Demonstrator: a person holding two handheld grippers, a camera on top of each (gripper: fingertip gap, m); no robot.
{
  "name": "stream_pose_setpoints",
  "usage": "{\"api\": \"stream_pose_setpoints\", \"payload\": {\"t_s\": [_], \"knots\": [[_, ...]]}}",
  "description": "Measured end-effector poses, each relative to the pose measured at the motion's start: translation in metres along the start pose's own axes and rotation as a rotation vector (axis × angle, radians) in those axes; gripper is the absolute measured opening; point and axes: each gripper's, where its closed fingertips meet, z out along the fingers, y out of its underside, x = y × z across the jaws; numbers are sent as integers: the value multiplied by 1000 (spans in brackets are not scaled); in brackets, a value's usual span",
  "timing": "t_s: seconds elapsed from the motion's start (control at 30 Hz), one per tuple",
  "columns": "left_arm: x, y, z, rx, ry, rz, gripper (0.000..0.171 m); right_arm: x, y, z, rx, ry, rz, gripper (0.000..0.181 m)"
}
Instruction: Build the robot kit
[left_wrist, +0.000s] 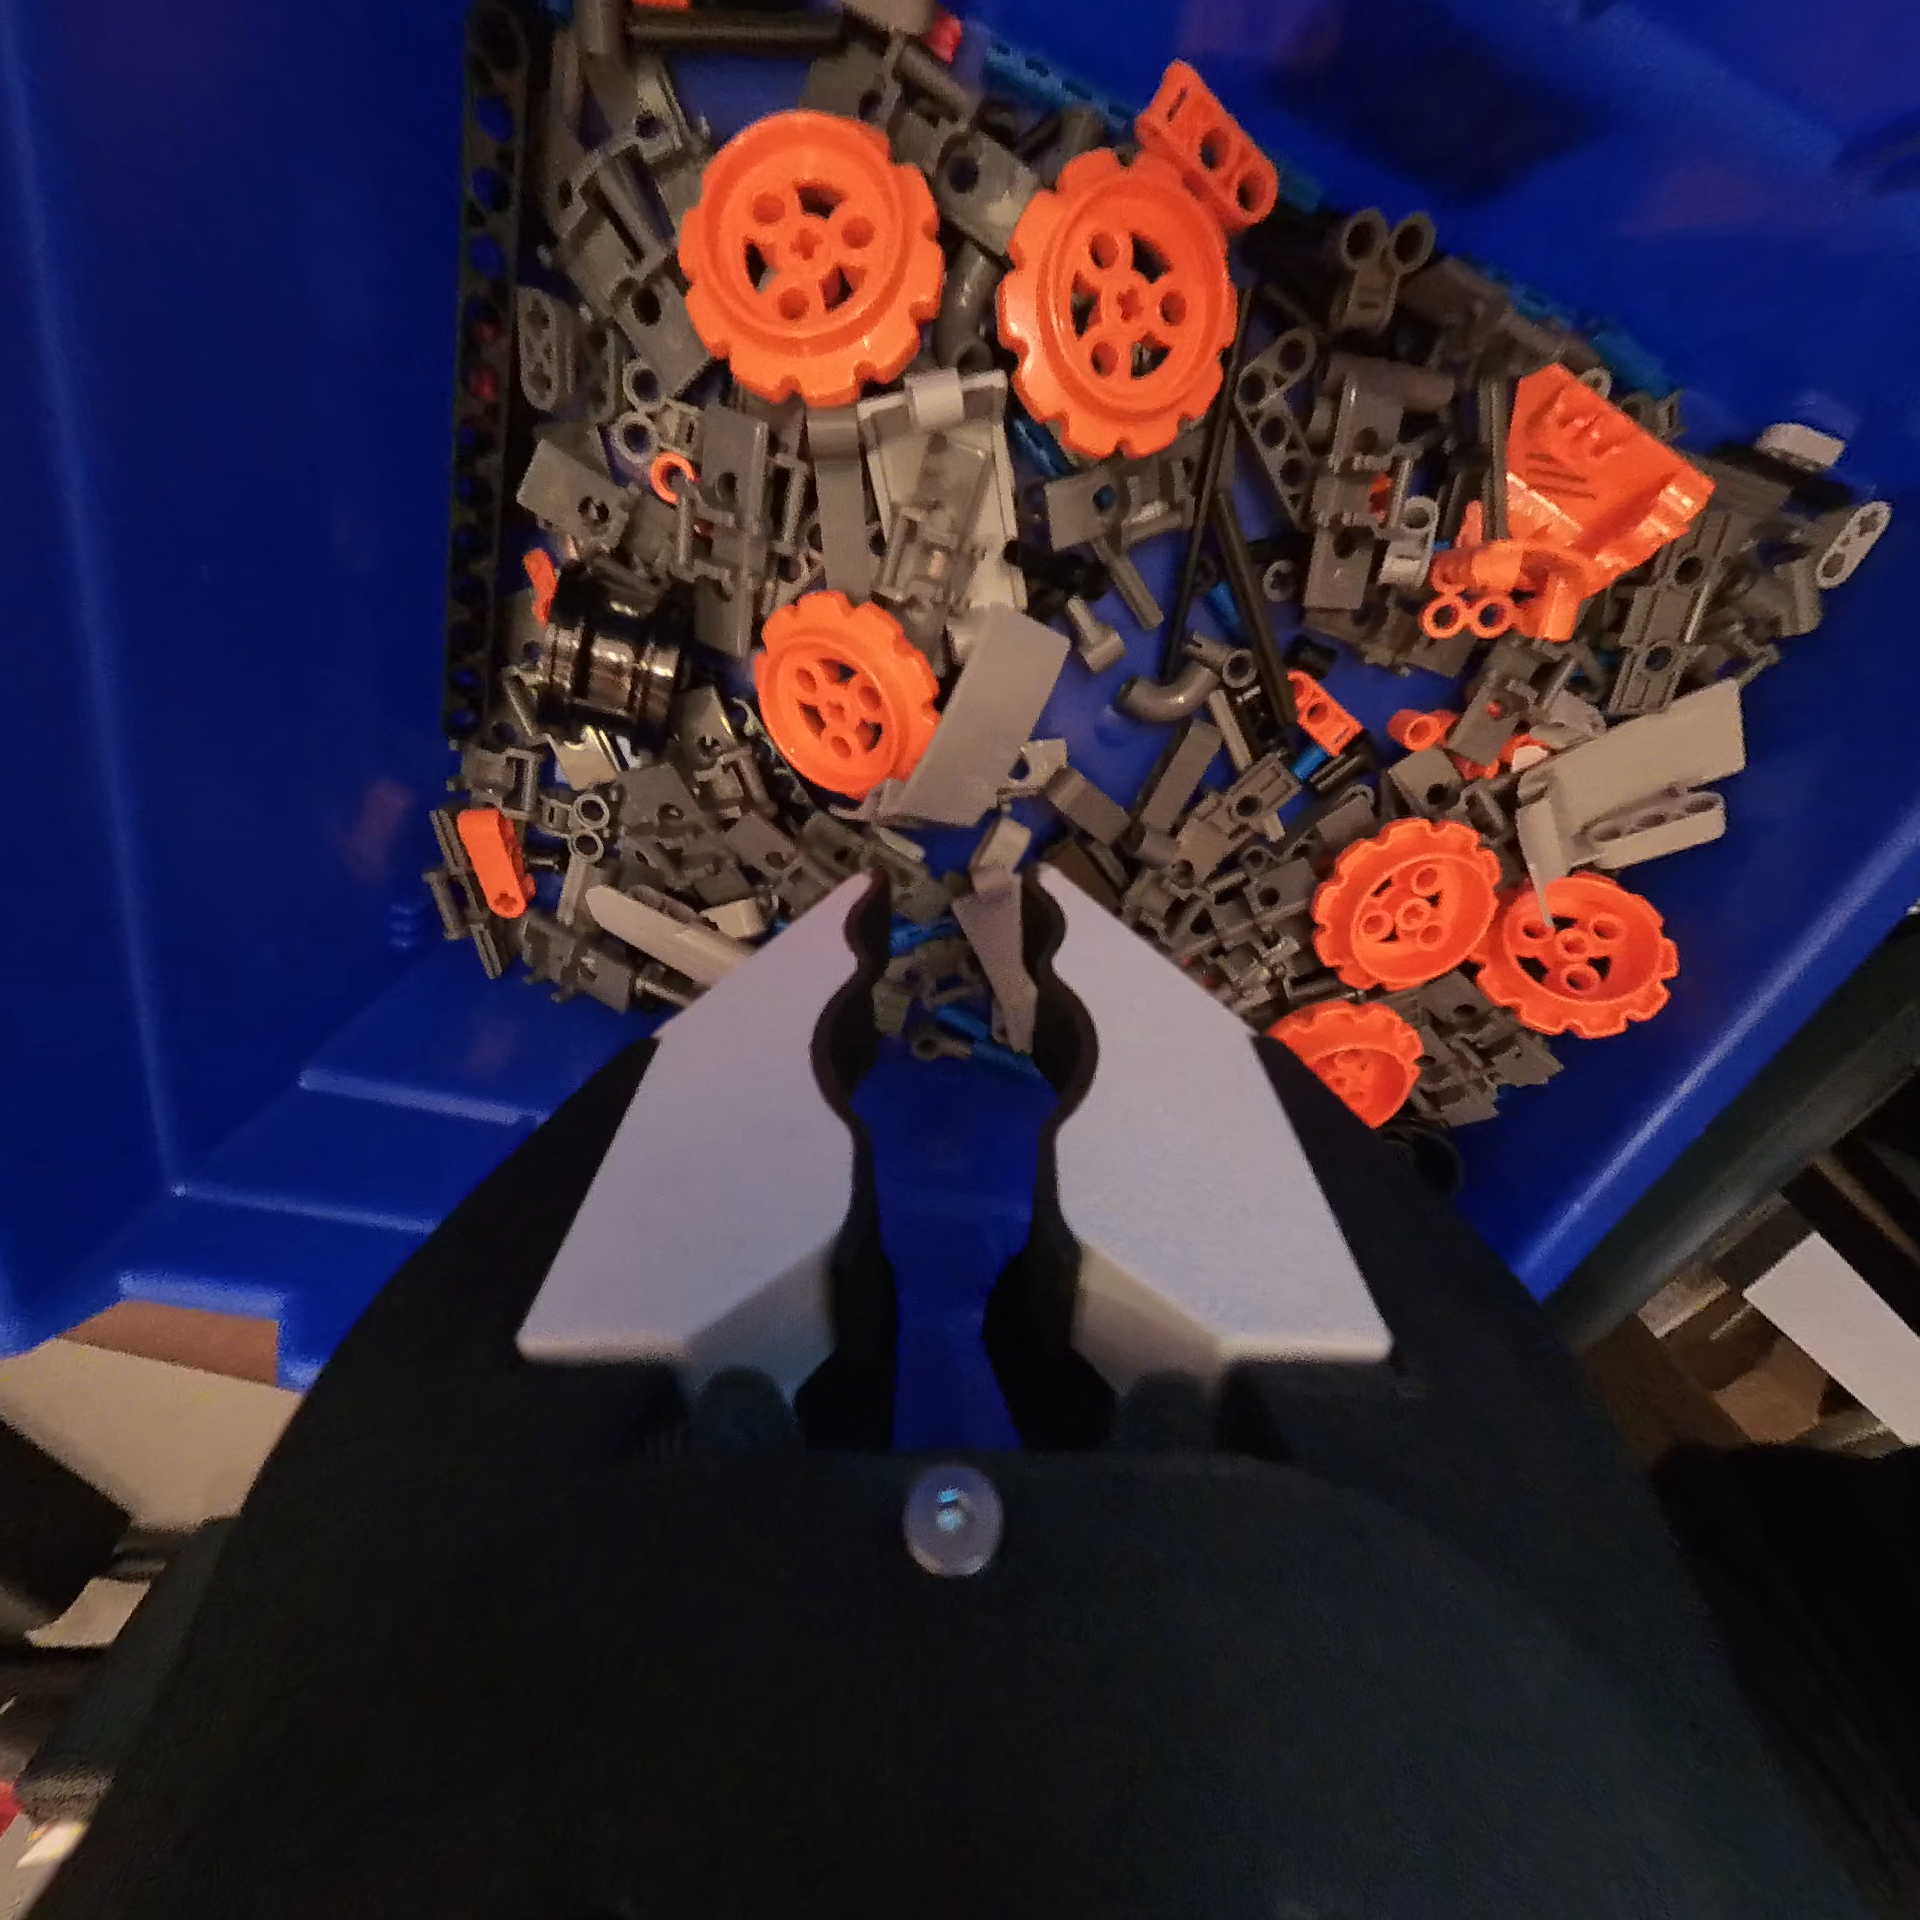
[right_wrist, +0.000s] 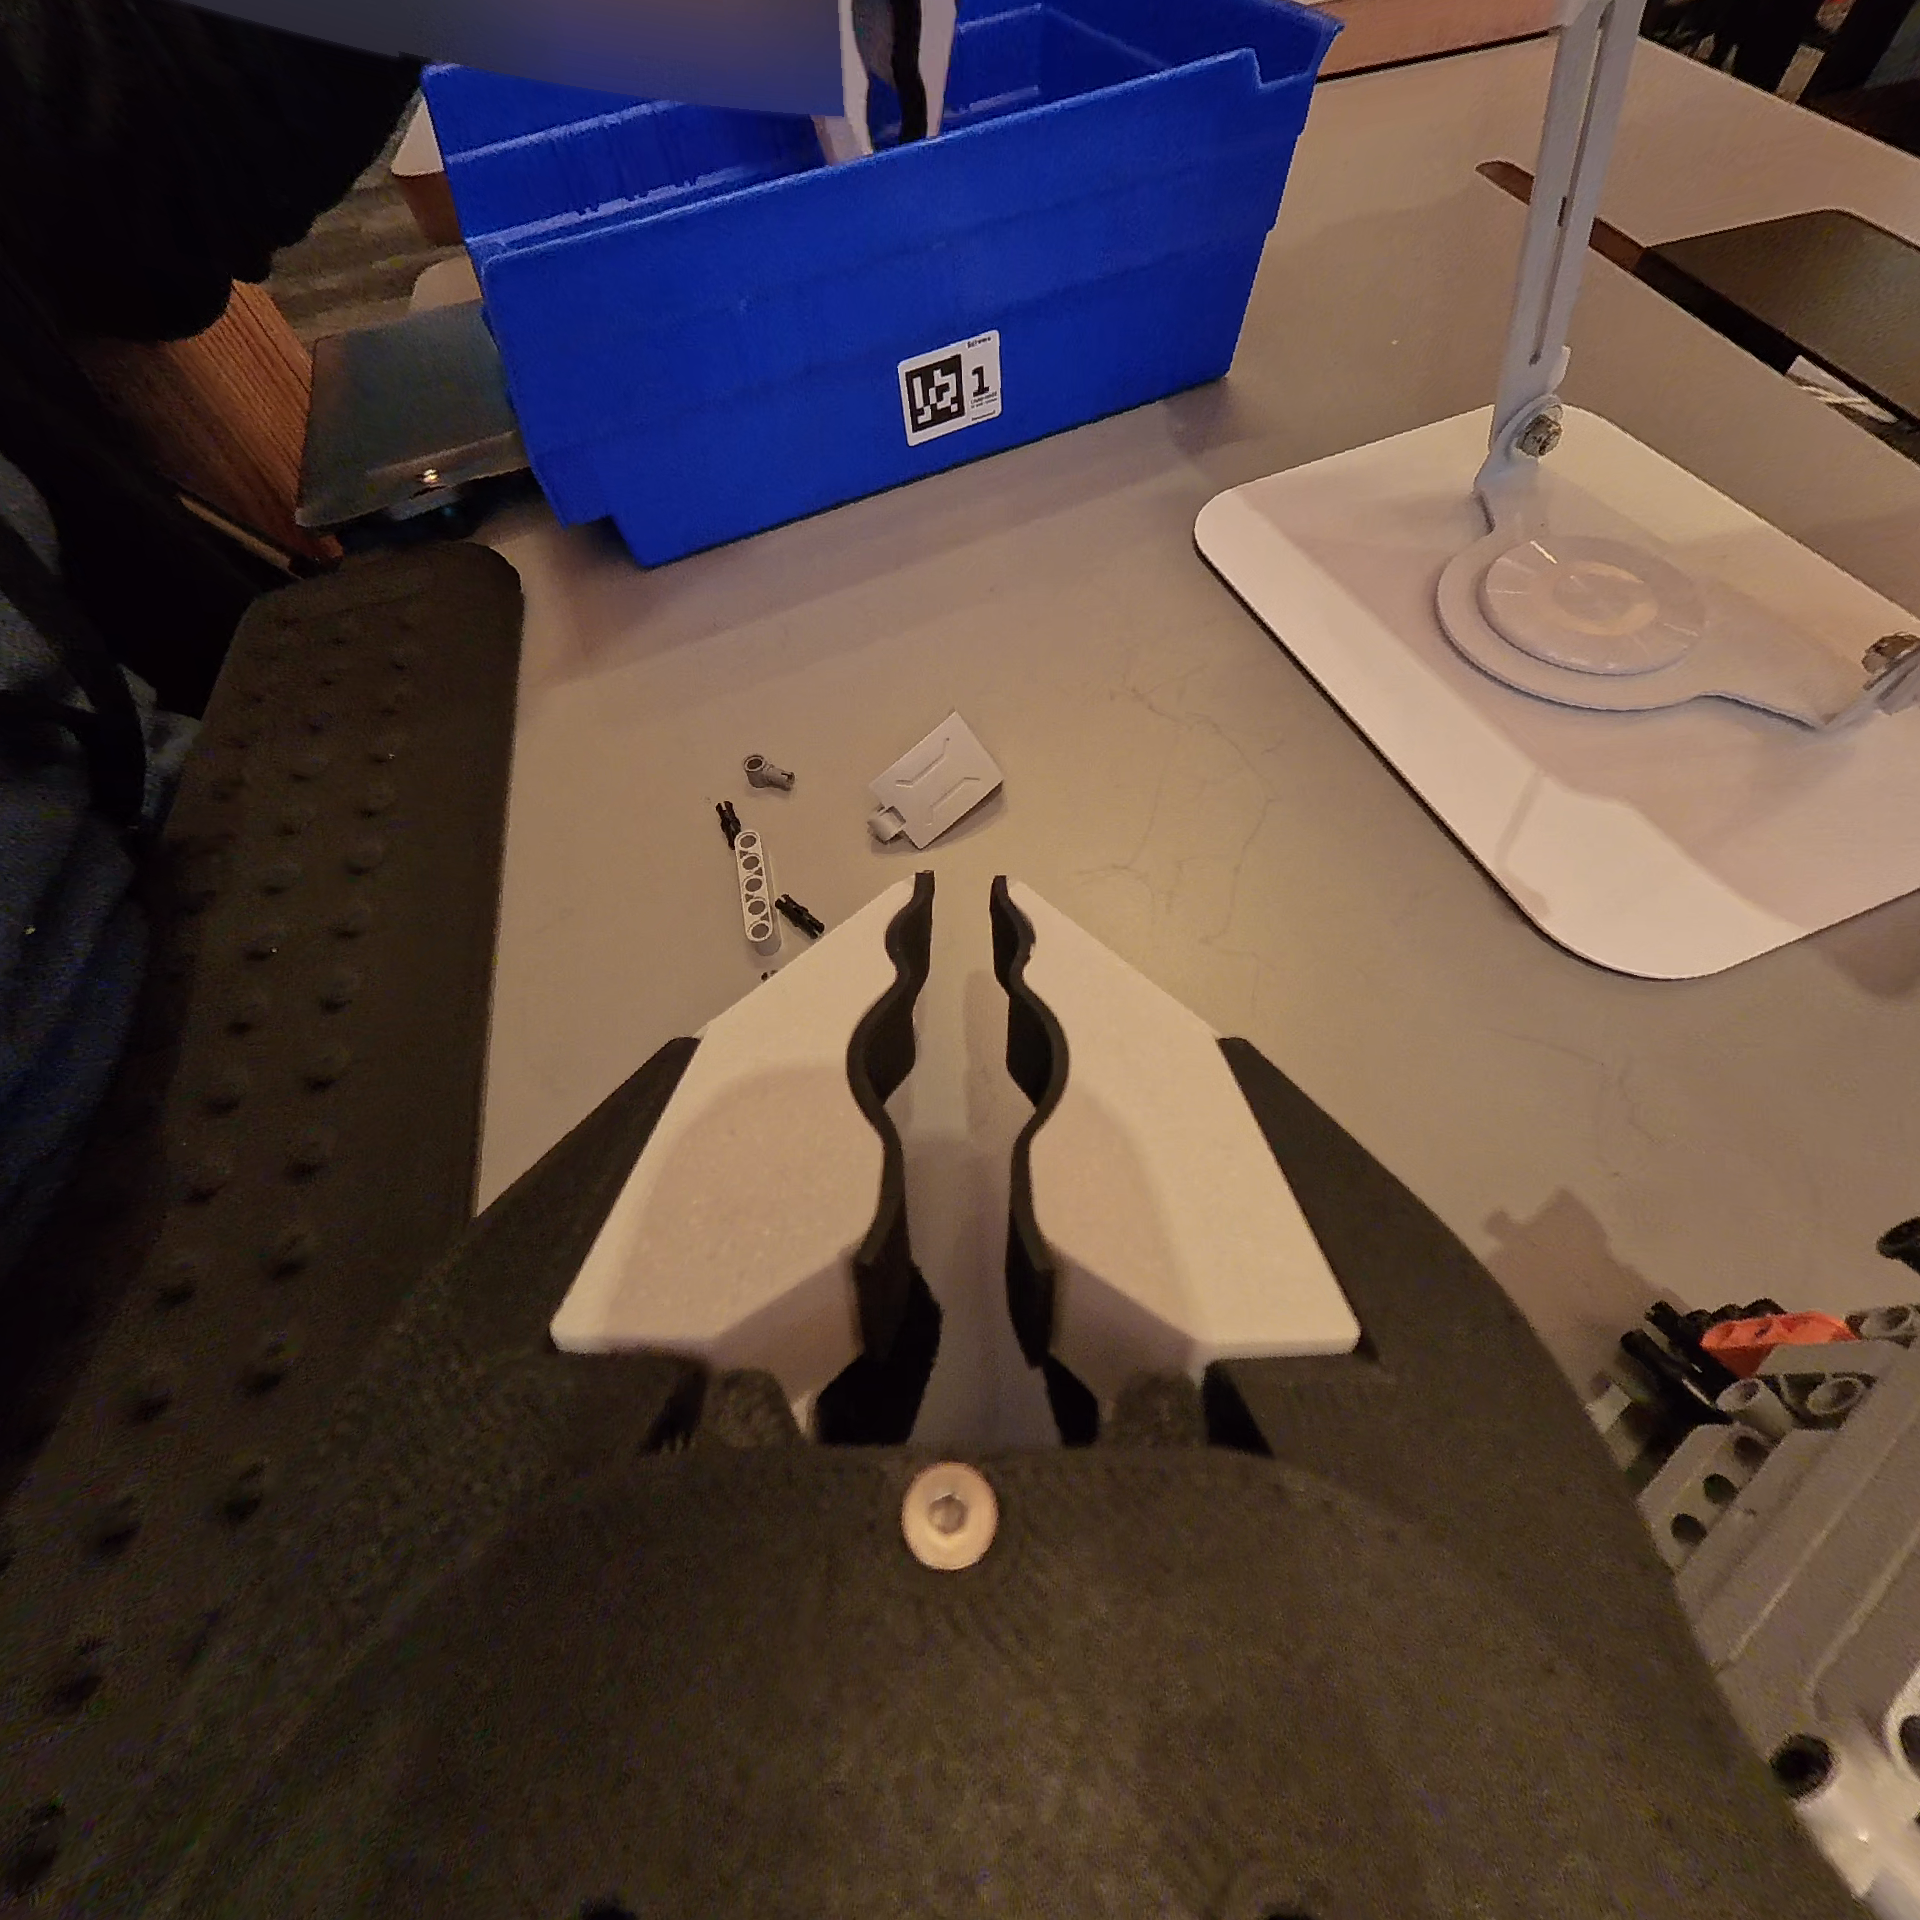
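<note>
Left wrist view: the left tongs (left_wrist: 954, 883) reach into a blue bin (left_wrist: 229, 623), tips spread narrowly at frame centre with a light grey slanted piece (left_wrist: 997, 935) standing between them; whether they touch it cannot be told. The bin floor carries a heap of dark grey building-toy parts (left_wrist: 665, 499) mixed with orange toothed wheels (left_wrist: 812, 255); one wheel at lower right is partly hidden by the tongs' body, and the whole picture is softly blurred. Right wrist view: the right tongs (right_wrist: 962, 883) hover over the grey counter (right_wrist: 1195, 779), spread slightly and empty. Just beyond the tips lie a light grey panel piece (right_wrist: 940, 779), a grey holed beam (right_wrist: 754, 883) with black pins beside it, and a small grey connector (right_wrist: 769, 771). The blue bin (right_wrist: 862, 312) stands at upper centre; a white stand base (right_wrist: 1558, 779) fills the right side; a partly built grey model (right_wrist: 1787, 1475) is cut off at the lower right edge.
</note>
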Motion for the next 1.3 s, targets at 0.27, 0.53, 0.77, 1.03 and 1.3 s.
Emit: {"api": "stream_pose_setpoints", "payload": {"t_s": [0.27, 0.53, 0.77, 1.03, 1.3], "knots": [[50, 30, 8, -199, 117, 81, 51, 0, 1, 1, -3, -3, 0, 8], [66, 41, 23, -300, 173, 82, 48, -1, 0, 0, -2, -2, -1, 8], [57, 39, 27, -293, 137, 90, 19, 0, 0, 0, -2, -2, -1, 8], [44, 29, 23, -234, 67, 104, 18, 0, 1, 1, -3, -2, -1, 8], [14, 14, 14, -132, -8, 17, 25, -1, 1, 1, -3, -2, 0, 8]]}}
